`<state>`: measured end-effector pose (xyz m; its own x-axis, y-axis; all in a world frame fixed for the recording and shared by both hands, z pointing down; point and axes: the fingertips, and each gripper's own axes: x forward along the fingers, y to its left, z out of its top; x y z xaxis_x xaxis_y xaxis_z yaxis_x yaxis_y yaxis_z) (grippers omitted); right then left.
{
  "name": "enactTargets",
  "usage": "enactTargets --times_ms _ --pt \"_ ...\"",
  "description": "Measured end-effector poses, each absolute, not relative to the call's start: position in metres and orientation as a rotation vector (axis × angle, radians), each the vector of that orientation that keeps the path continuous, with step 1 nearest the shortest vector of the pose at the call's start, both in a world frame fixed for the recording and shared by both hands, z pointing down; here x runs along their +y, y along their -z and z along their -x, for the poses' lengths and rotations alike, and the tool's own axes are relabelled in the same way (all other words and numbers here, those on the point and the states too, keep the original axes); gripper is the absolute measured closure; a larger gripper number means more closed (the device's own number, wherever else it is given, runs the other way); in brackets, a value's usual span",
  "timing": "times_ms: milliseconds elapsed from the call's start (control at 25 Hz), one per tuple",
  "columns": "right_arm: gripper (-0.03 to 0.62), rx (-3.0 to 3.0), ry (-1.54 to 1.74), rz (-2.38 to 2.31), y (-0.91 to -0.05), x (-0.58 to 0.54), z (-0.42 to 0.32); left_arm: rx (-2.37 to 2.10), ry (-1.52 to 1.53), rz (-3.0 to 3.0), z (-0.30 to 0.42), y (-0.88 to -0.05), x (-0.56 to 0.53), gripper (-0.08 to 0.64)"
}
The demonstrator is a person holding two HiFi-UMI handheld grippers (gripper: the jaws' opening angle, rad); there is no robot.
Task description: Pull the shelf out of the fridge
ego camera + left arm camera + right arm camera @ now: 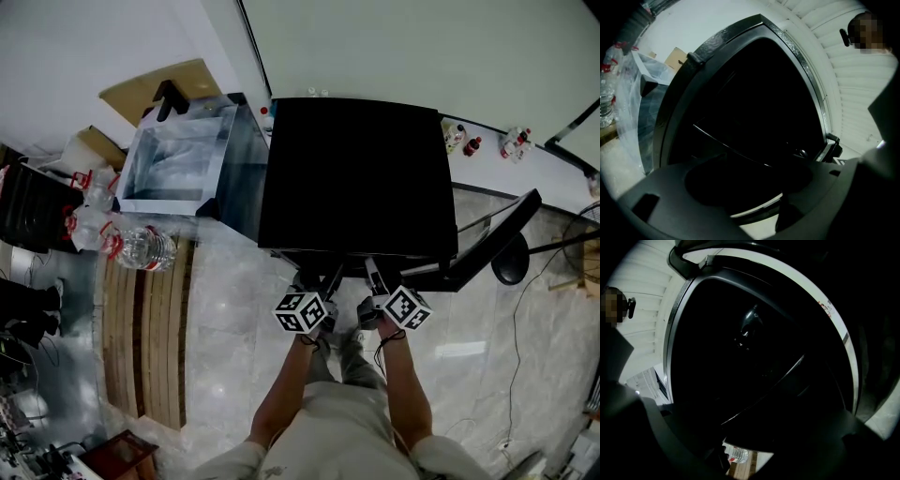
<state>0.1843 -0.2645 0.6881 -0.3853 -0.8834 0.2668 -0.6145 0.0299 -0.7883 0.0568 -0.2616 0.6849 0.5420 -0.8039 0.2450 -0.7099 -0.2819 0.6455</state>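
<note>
Jaws stood spread on L gripper (319,286) & R gripper (375,281), nothing pinched; shelf (731,145) lay ahead inside fridge (356,178). Best: grip edge evenly, pull level.

Matt black, smooth top panel on fridge (356,178); bright, glossy metal-look trim (808,79) around its opening. Thin shiny edge on shelf (729,146), glass-like. Polished, glossy stone-look tiles on floor (234,319). Bare, unfinished wooden slats on pallet (145,328). Clear, crinkled plastic on water bottles (141,246). Plain matt brown cardboard (150,86).
</note>
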Motion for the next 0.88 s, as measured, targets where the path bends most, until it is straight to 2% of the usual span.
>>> enactTargets --times_ms 880 --pt "0.349 2.027 1.132 1.593 -0.693 -0.302 -0.19 -1.273 0.289 -2.043 -0.06 -0.688 -0.306 0.265"
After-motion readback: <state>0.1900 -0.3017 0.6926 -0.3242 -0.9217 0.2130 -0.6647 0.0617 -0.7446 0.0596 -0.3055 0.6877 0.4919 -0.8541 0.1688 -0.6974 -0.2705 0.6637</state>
